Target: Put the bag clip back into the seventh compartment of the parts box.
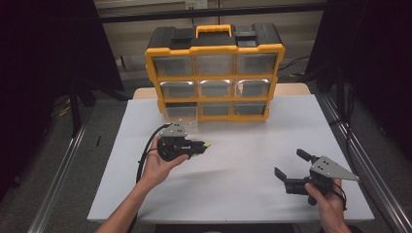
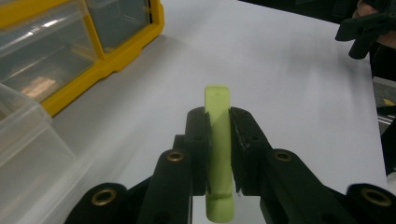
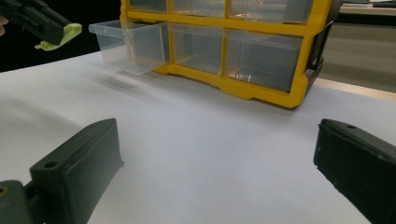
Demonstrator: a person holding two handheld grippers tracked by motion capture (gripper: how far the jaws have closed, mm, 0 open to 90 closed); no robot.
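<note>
While the left gripper (image 2: 218,140) clamps a pale green flat piece (image 2: 218,144) between its jaws, it hangs above the white table (image 1: 243,160) just in front of the yellow drawer organizer (image 1: 214,73), near the pulled-out bottom-left clear drawer (image 3: 128,44). Right gripper (image 1: 291,170) sits well apart, jaws wide, nothing between.

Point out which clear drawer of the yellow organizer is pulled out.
The bottom-left clear plastic drawer of the yellow organizer cabinet: it juts forward over the white table, while the other eight sit flush.
</note>
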